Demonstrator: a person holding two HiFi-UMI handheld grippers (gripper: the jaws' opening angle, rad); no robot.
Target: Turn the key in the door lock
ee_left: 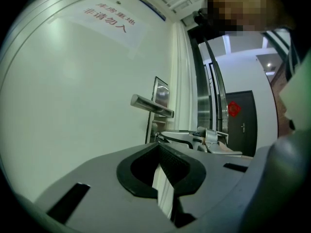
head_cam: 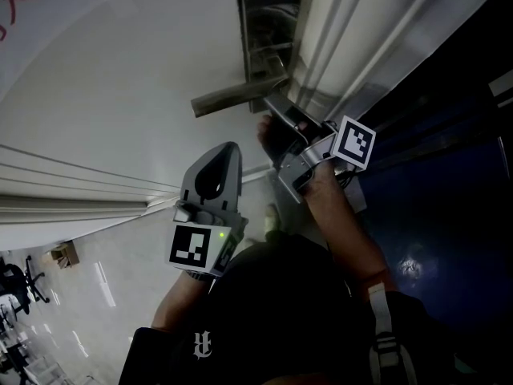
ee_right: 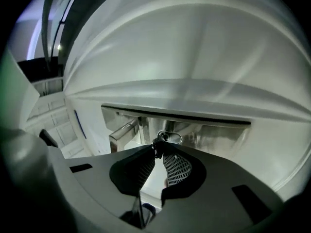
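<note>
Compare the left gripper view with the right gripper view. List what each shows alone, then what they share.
Left gripper view only: a sign with red characters, the right hand-held gripper at the lock plate, and a dark door beyond. Right gripper view only: the key pinched between that gripper's jaws, with its ring. Both: the handle and the lock plate.

Paper sheet point(ee_left: 109, 21) on white door point(ee_left: 73, 106): two lines of red Chinese characters; lower line reads 非请勿入, upper line too blurred for a sure reading. Same sheet point(head_cam: 28, 26) at top-left corner of head view: ends of red strokes only. Narrow blue plate point(ee_left: 151, 8) above door: print too small. Red diamond ornament point(ee_left: 233, 108) on far dark door point(ee_left: 243, 135): not legible. White letter-like emblem point(head_cam: 202, 344) on black garment point(head_cam: 272, 311): unclear.
</note>
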